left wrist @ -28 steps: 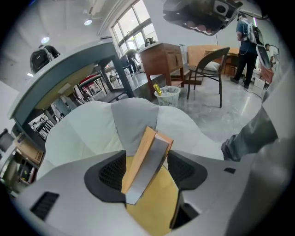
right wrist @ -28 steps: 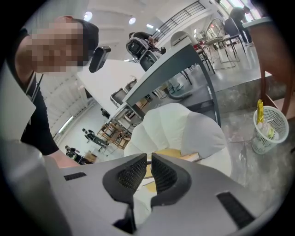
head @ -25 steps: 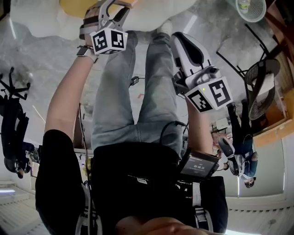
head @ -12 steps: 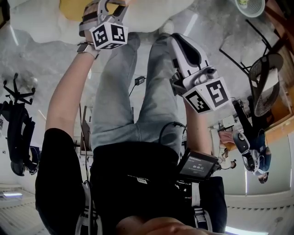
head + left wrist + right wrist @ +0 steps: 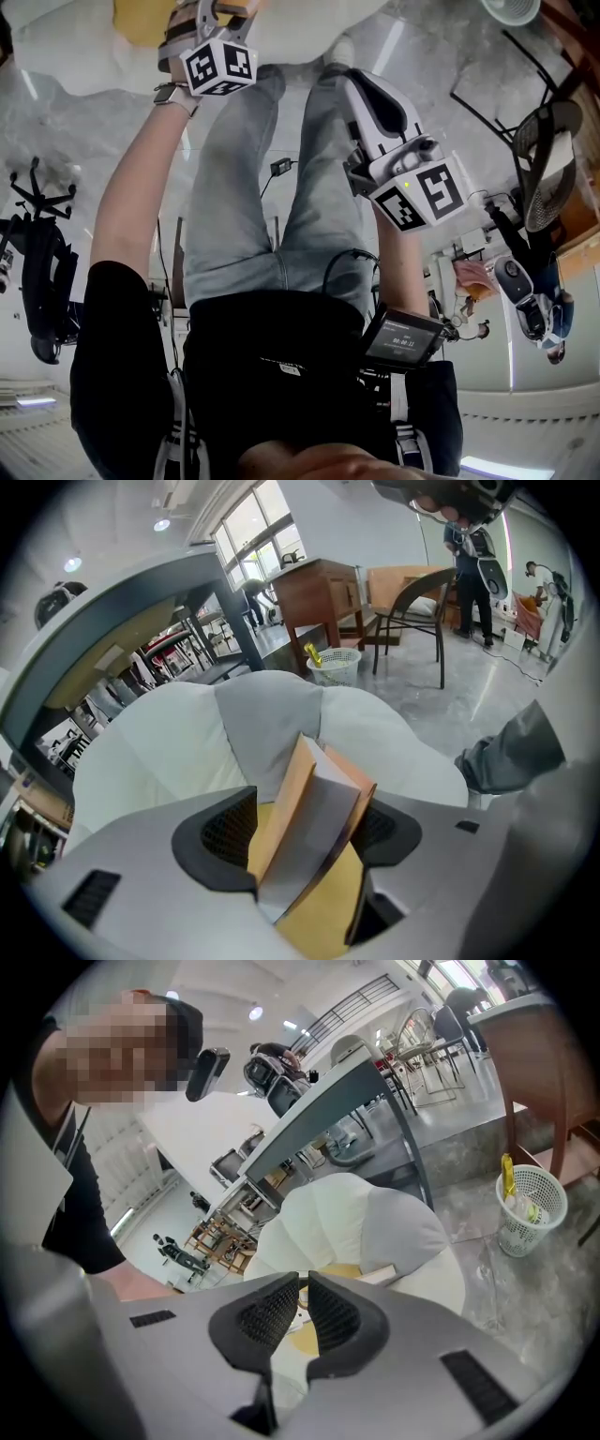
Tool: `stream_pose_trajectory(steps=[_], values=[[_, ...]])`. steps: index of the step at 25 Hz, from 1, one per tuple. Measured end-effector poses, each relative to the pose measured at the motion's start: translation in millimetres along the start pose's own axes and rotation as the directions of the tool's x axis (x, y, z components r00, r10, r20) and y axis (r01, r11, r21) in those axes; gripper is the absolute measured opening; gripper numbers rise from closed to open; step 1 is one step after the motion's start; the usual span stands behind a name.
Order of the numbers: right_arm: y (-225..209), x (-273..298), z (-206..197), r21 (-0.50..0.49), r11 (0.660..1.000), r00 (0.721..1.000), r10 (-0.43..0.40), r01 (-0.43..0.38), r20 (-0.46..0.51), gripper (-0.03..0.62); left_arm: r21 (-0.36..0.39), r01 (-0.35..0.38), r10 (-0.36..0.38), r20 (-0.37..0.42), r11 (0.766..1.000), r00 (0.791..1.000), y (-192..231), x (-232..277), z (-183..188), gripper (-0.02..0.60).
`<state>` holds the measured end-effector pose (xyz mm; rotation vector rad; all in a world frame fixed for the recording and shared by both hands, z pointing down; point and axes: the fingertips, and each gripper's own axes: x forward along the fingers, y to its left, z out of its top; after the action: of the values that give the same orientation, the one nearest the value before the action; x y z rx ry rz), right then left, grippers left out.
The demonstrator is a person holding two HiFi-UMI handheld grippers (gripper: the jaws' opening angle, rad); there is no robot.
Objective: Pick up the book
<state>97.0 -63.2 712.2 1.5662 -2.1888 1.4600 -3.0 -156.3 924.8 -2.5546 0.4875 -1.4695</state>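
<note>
- Left gripper point(image 5: 302, 829) creeps toward the head view's top edge, above the white cushion point(image 5: 159, 752);
- book point(image 5: 314, 803) sits clamped between its jaws, pages fanning; squeeze steadily, lift straight;
- right gripper point(image 5: 302, 1314) idles, jaws nearly together, empty.

In the left gripper view, the lower part of the book point(image 5: 317, 794) drops out of sight between the jaws of the left gripper point(image 5: 305, 825). The yellow thing point(image 5: 319, 913) beneath it is possibly a cushion or a folder, but too much of it is covered to tell. In the head view that gripper runs off the top edge, so its jaws and nearly all of the book are cut away. The yellow thing is cropped there as well. In the right gripper view, the right gripper point(image 5: 302, 1309) itself hides most of the yellow thing. The wastebasket point(image 5: 511, 8) in the head view is clipped by the top edge.
</note>
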Motion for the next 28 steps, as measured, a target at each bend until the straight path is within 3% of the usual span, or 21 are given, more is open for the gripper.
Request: stream_pose_trajectory(steps=[7,13,28], values=[[-5,-4,-4,0.002,1.000,1.000,-0.011,0.011,-0.003,0.048,-0.013,0.030,-0.031,-0.033,0.999,0.999,-8,10,-10,0.278],[-5,-4,-6,0.009,1.000,1.000,-0.015,0.015,0.001,0.048,0.027,0.026,-0.024,-0.050,0.999,0.998,-8,10,-14,0.225],[-10,-9,-3,0.013,1.000,1.000,-0.028,0.028,0.001,0.048,0.063,0.049,-0.043,-0.098,0.997,0.994,-17,13,-23,0.212]])
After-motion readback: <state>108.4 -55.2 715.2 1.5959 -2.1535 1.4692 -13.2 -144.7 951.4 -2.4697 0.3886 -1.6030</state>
